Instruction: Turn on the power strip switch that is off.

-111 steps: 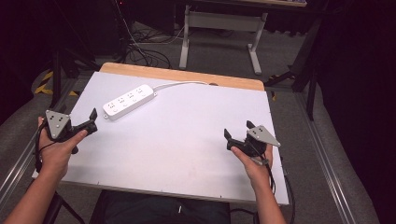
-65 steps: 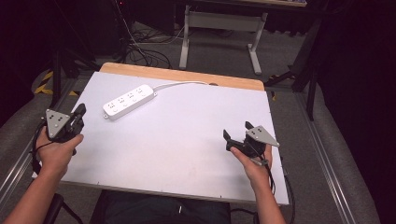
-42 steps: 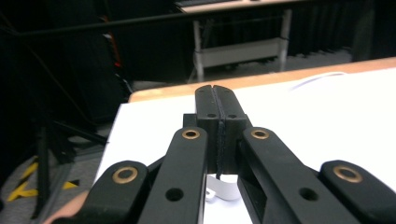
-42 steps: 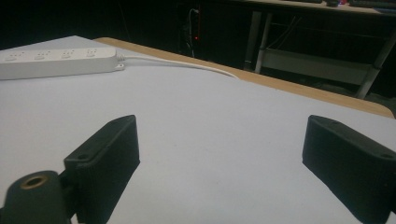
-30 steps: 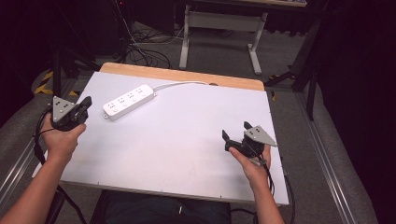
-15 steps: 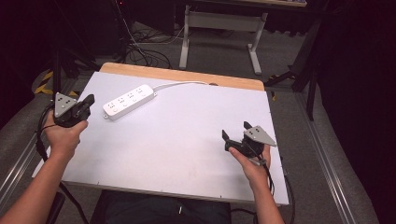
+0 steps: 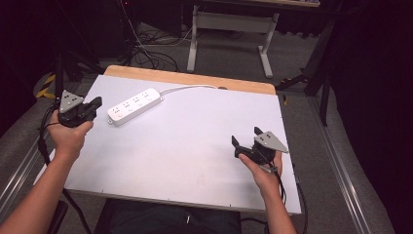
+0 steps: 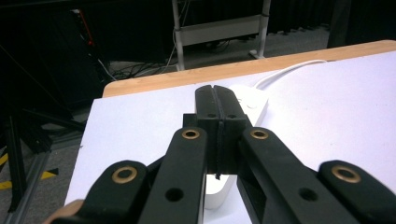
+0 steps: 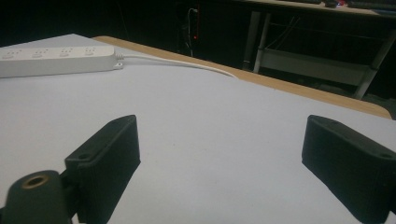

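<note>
A white power strip (image 7: 133, 105) lies at the far left of the white table (image 7: 195, 141), its white cord (image 7: 190, 88) running back to the far edge. My left gripper (image 7: 97, 103) hovers just left of the strip's near end, jaws shut with nothing between them. In the left gripper view the shut jaws point at the power strip (image 8: 250, 103) right behind my left gripper (image 8: 216, 93). My right gripper (image 7: 246, 139) rests near the table's right front, jaws wide open and empty. The right gripper view shows the power strip (image 9: 56, 59) far off at the left.
A wooden strip (image 7: 190, 79) borders the table's far edge. Behind it stand a metal table frame (image 7: 229, 29) and loose cables (image 7: 151, 53) on the grey floor. A metal rail (image 7: 341, 180) runs along the table's right side.
My left gripper has shut and moved away from me toward the near end of the power strip. The right gripper has stayed put and open.
</note>
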`<state>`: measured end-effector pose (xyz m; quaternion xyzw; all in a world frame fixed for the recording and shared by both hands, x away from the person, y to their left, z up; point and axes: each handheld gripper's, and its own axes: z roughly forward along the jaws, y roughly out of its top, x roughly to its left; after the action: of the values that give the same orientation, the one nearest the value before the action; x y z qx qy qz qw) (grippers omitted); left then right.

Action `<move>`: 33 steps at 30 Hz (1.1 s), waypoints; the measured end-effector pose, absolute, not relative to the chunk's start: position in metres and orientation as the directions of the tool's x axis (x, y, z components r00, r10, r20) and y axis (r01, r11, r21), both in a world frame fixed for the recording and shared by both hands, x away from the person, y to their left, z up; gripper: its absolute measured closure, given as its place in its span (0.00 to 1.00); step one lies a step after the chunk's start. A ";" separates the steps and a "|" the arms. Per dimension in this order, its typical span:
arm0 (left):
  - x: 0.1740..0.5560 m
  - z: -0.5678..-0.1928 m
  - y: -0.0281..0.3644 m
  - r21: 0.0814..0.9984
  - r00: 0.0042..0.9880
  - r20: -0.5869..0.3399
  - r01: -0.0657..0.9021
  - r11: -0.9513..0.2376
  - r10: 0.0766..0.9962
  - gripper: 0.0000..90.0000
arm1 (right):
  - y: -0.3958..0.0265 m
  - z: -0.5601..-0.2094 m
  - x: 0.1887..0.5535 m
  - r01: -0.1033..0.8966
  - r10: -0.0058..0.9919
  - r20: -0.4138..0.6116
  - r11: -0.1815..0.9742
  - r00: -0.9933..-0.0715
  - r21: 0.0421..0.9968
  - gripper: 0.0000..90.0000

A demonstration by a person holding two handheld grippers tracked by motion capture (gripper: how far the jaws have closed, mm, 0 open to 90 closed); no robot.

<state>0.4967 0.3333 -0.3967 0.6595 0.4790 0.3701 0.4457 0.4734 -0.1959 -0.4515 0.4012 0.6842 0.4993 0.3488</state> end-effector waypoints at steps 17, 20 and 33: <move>0.529 -0.395 0.324 0.914 0.298 0.049 0.372 -0.163 0.953 1.00 | -0.196 -0.452 0.474 0.202 0.896 -0.080 0.184 -0.437 0.962 0.13; 0.534 -0.396 0.320 0.909 0.304 0.052 0.380 -0.171 0.951 1.00 | -0.196 -0.452 0.474 0.203 0.897 -0.075 0.179 -0.435 0.963 0.13; 0.553 -0.395 0.307 0.883 0.318 0.039 0.433 -0.182 0.947 1.00 | -0.196 -0.452 0.475 0.205 0.897 -0.076 0.181 -0.435 0.962 0.14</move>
<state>0.5532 0.3072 -0.3949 0.7014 0.4919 0.3147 0.4088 0.4747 -0.1962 -0.4520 0.4020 0.6856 0.4977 0.3474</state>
